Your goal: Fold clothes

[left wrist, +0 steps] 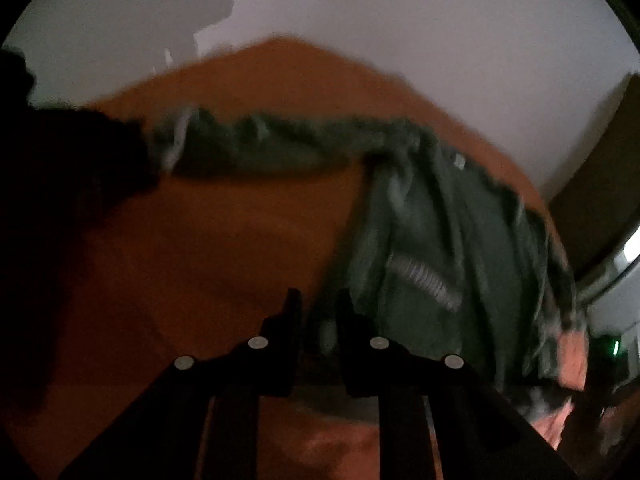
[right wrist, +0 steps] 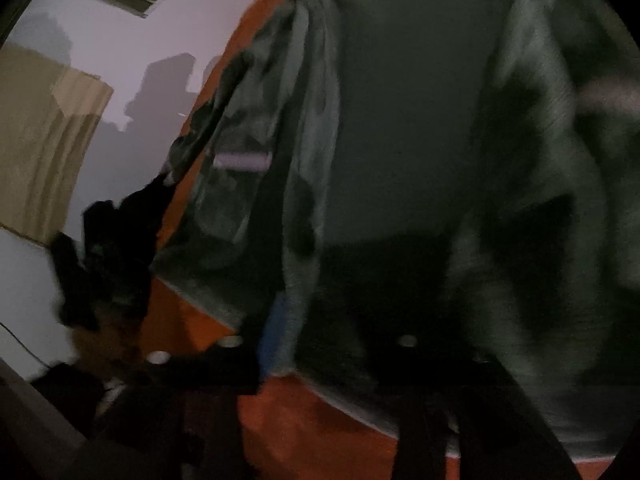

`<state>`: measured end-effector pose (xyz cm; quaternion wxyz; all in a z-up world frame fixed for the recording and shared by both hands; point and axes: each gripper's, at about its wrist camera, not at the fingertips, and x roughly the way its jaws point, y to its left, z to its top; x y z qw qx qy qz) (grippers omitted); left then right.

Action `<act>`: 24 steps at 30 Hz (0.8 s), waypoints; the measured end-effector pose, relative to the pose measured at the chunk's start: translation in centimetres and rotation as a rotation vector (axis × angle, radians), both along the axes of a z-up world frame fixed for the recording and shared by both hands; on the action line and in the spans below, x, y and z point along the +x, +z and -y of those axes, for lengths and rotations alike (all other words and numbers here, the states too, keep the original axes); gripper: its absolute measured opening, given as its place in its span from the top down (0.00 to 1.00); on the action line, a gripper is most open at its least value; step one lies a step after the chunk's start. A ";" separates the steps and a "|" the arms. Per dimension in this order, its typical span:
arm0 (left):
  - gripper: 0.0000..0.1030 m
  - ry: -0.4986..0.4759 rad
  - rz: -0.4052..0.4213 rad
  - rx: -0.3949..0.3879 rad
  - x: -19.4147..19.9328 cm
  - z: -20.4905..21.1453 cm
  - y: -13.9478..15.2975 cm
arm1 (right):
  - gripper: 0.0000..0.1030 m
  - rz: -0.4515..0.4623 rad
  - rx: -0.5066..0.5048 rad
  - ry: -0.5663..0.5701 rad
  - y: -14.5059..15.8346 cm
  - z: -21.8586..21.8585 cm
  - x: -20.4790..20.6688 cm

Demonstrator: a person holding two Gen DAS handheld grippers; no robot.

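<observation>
A dark green garment [left wrist: 432, 216] with a white ribbed mark lies stretched over the orange surface [left wrist: 208, 232]. It runs across the far side and bunches down the right. My left gripper [left wrist: 319, 308] stands at the bottom centre, its fingers close together with a bit of green cloth between them. In the right wrist view the same garment [right wrist: 400, 120] is blurred and fills most of the frame. It drapes over my right gripper [right wrist: 320, 360], whose fingers are lost in the dark under it. A blue patch [right wrist: 272, 332] shows at the cloth's edge.
A pale wall [left wrist: 400, 20] rises behind the orange surface. A dark shape [left wrist: 72, 160] at the left meets the garment's far end. Black clothes [right wrist: 108, 248] are piled at the left edge of the surface, beside a tan curtain [right wrist: 44, 140]. Pink fabric [left wrist: 568, 360] lies at the right.
</observation>
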<state>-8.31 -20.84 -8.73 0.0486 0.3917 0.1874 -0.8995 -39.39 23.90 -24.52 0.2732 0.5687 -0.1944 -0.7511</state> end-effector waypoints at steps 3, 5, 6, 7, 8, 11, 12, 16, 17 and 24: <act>0.62 -0.040 -0.046 -0.043 -2.0 -2.5 3.3 | 0.45 -0.058 0.077 -0.042 1.4 -2.7 1.5; 0.56 -0.157 -0.028 -0.041 -4.3 -6.0 3.5 | 0.45 -0.097 0.128 -0.070 2.4 -4.5 2.5; 0.56 -0.234 -0.014 -0.022 -5.6 -8.2 3.2 | 0.45 -0.117 0.154 -0.084 2.9 -5.4 3.0; 0.56 -0.339 0.008 0.017 -7.1 -11.2 2.4 | 0.45 -0.136 0.179 -0.098 3.4 -6.3 3.5; 0.55 -0.417 0.043 0.033 -8.3 -13.6 1.4 | 0.45 -0.156 0.205 -0.112 3.8 -7.2 4.0; 0.54 -0.658 0.180 0.035 -12.3 -22.4 -1.9 | 0.45 -0.113 0.231 -0.180 3.3 -9.6 5.4; 0.54 -0.736 0.231 0.023 -13.7 -25.5 -3.0 | 0.45 -0.106 0.234 -0.202 3.3 -10.4 5.8; 0.53 -0.850 0.247 -0.106 -18.9 -35.1 -4.3 | 0.45 -0.081 0.250 -0.283 3.3 -13.6 7.6; 0.52 -0.866 0.231 -0.129 -20.2 -37.1 -4.3 | 0.45 -0.070 0.252 -0.306 3.3 -14.2 8.0; 0.95 -0.796 0.246 -0.252 -26.3 -43.9 -8.6 | 0.45 -0.006 0.237 -0.421 2.5 -16.7 10.1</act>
